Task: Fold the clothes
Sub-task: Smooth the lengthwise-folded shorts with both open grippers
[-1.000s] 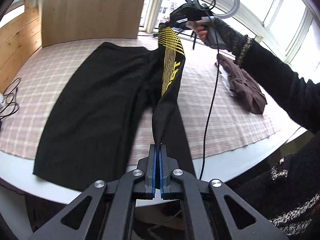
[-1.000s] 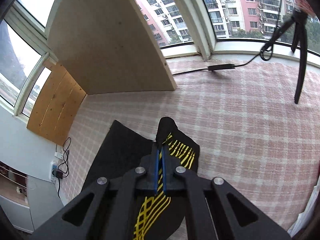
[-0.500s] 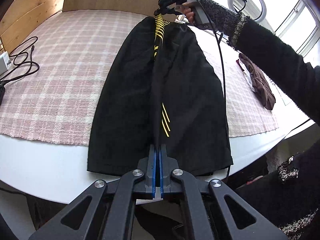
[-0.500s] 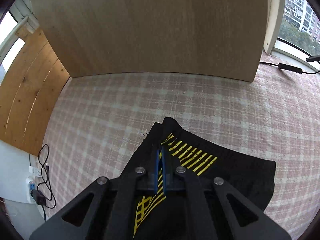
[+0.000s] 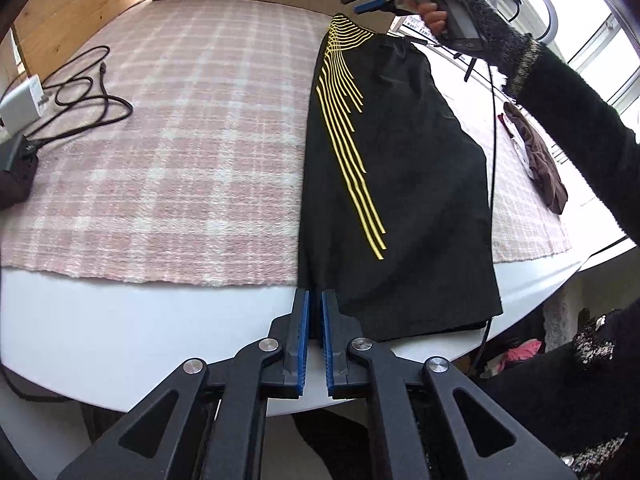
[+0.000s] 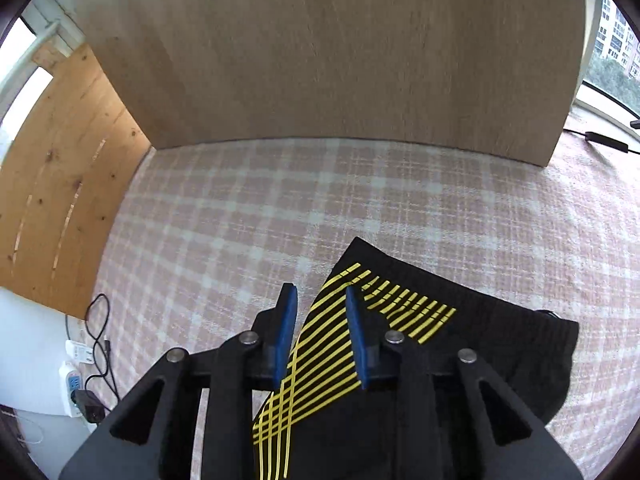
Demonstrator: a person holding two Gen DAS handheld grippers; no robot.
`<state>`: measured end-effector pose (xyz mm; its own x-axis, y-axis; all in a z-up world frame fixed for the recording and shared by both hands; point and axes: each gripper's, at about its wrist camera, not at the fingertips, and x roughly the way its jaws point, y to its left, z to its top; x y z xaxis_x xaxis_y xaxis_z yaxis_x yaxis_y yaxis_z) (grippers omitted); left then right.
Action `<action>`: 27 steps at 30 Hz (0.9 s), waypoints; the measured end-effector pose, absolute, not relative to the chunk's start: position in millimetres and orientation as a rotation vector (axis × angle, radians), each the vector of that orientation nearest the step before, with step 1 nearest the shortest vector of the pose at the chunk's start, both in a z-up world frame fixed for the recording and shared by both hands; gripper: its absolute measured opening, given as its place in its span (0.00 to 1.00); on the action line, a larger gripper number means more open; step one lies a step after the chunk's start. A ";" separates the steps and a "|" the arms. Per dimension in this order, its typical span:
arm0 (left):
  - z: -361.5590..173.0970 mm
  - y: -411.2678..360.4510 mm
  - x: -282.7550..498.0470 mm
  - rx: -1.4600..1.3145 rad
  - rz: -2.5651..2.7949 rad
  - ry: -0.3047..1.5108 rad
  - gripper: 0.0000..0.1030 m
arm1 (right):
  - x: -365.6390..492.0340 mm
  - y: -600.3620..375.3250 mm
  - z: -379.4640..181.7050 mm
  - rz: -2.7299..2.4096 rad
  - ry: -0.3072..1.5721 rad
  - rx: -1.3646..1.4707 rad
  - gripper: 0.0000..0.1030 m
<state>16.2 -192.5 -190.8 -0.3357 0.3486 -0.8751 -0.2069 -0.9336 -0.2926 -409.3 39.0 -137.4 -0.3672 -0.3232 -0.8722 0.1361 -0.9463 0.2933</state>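
Note:
Black shorts (image 5: 400, 184) with yellow stripes lie folded in half lengthwise on the pink plaid cloth (image 5: 180, 140), their hem over the white table edge (image 5: 160, 332). My left gripper (image 5: 315, 300) sits at the hem's near left corner. Its jaws are opening, a narrow slit apart, with no cloth pressed between the pads. In the right wrist view my right gripper (image 6: 320, 292) hovers over the striped waistband (image 6: 400, 304). Its jaws are opening too, and the cloth lies flat below them. The left wrist view shows a hand holding the right gripper (image 5: 356, 2) just above the waistband.
A brown garment (image 5: 548, 176) lies at the cloth's right edge. A charger (image 5: 22, 100) and black cables (image 5: 88, 100) sit at the left. A wooden board (image 6: 320, 60) stands along the back. The right gripper's cable (image 5: 494, 120) hangs past the shorts' right side.
Both grippers carried the lifted side of the shorts across and down, laying it flat in a lengthwise fold. Both jaws, shut on the cloth before, have parted and let go.

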 end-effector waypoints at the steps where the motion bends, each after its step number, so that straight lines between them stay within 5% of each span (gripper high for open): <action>1: -186.0 -194.5 16.3 -1.565 2.329 -0.141 0.05 | -399.0 49.2 -126.7 -2.379 -0.265 1.537 0.27; 6: -157.8 -191.2 -2.1 -1.492 2.342 0.008 0.05 | -318.7 109.5 -89.0 -2.389 -0.359 1.399 0.27; 13: -151.6 -125.8 -87.5 -1.344 2.224 0.229 0.07 | -187.0 128.3 -111.2 -2.533 -0.170 1.415 0.27; 27: -205.1 -64.7 -165.6 -1.448 2.210 0.460 0.12 | -160.1 107.6 -183.3 -2.469 -0.169 1.530 0.27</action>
